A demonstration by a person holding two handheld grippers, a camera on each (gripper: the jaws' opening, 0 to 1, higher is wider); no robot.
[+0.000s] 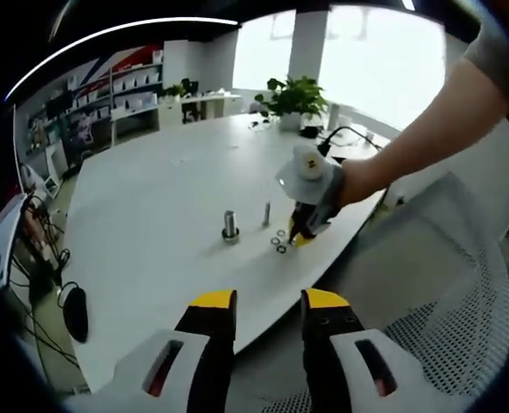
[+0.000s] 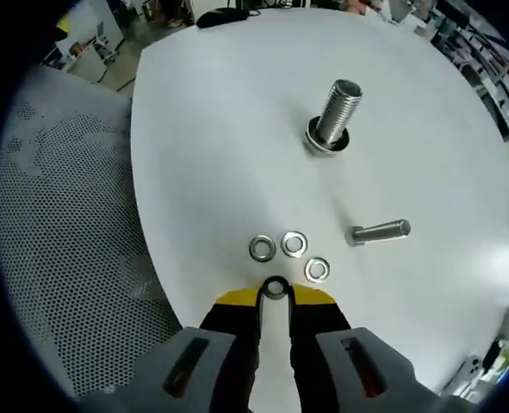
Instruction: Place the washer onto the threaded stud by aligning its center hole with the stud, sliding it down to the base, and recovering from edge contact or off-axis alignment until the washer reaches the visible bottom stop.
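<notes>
The right gripper (image 2: 275,294) has its yellow-tipped jaws pinched on a washer (image 2: 275,288) at its edge, close to the near edge of the white table (image 2: 202,129), with three loose washers (image 2: 289,254) lying flat just beyond the tips. The large threaded stud (image 2: 336,114) stands upright farther in toward the middle of the table, with what looks like a washer already seated around its base, and a smaller stud (image 2: 380,231) sits off to one side nearer the loose washers. In the left gripper view the left gripper (image 1: 269,303) hangs off the table's edge, jaws parted and holding nothing, while the right gripper (image 1: 299,233) works beside the washers. To do this step well, I judge the grip should stay on the rim so the centre hole is free, the washer should be lifted clear of its neighbours, levelled, and brought directly over the stud's top before lowering; if it catches a thread, back off and re-centre.
</notes>
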